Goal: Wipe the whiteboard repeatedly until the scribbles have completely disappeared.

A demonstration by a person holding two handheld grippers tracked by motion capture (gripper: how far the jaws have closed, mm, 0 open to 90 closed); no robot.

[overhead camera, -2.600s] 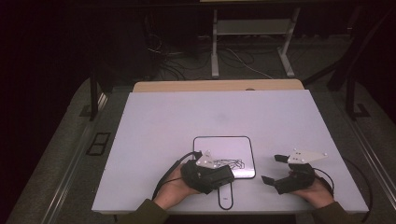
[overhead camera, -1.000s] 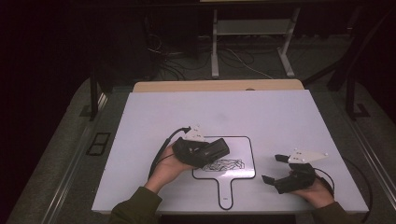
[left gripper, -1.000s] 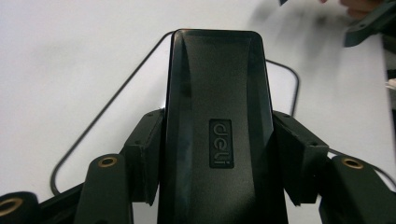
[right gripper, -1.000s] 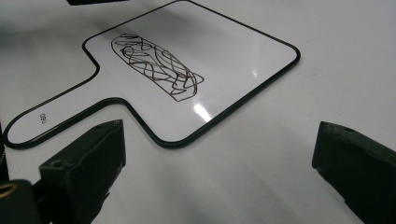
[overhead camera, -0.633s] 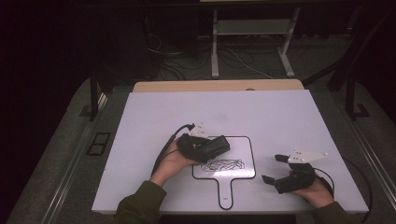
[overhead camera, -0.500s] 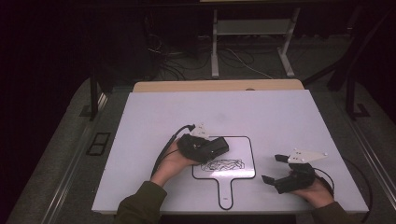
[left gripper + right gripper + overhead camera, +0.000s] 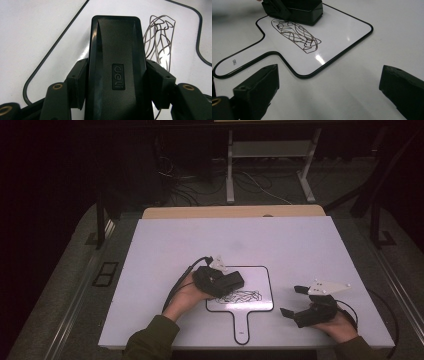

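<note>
Whiteboard eraser [image 7: 116,70], a black block marked "deli", sits clamped between the jaws of the left gripper [image 7: 220,279], which press on its two long sides. It rests at the upper left corner of a small paddle-shaped whiteboard [image 7: 265,292] with a black rim and a short handle [image 7: 241,325] pointing toward the person. A dark scribble [image 7: 295,35] covers the middle of the board, just beside the eraser's front end. The board lies flat on the white table [image 7: 280,245], near its front edge. The right gripper [image 7: 306,302] is held to the right of the board, off it, above the bare table; its jaws stand wide apart with nothing between them.
</note>
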